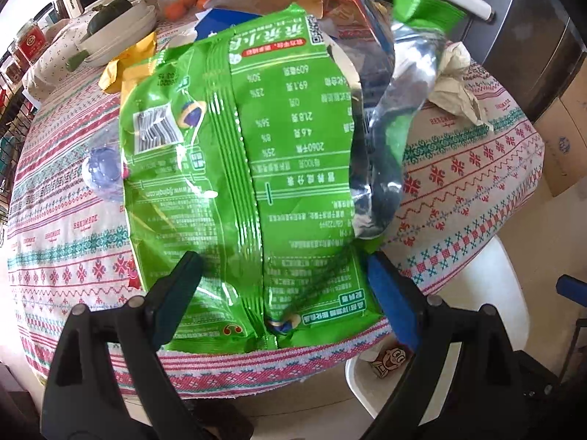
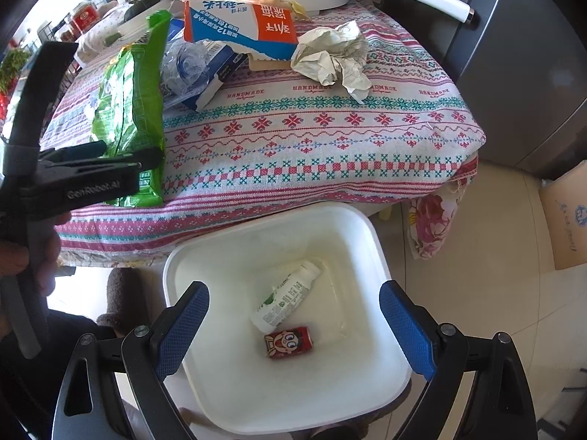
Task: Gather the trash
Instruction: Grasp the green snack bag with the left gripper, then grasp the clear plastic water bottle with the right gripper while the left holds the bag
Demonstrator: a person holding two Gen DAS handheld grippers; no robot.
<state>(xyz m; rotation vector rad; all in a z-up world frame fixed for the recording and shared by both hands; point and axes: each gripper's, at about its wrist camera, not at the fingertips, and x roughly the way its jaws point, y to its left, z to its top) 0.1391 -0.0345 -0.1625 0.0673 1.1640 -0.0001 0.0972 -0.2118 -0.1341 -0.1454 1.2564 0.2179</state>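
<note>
Two items, a white bottle [image 2: 284,299] and red can [image 2: 288,342], lie in the white bin [image 2: 367,242] while the left tool [image 1: 282,282] spreads around a green snack bag [image 1: 238,168] on the surface [image 2: 312,139], right tool [image 2: 293,315] spread empty above the bin, carton [image 2: 240,31] and crumpled paper [image 2: 332,57] remaining

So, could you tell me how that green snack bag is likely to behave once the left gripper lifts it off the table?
The green snack bag looks torn open, with silver lining showing, so it is probably near empty and light. Its creased film suggests it will flop and droop beyond the left gripper. The glossy surface may slip unless pinched firmly.
</note>
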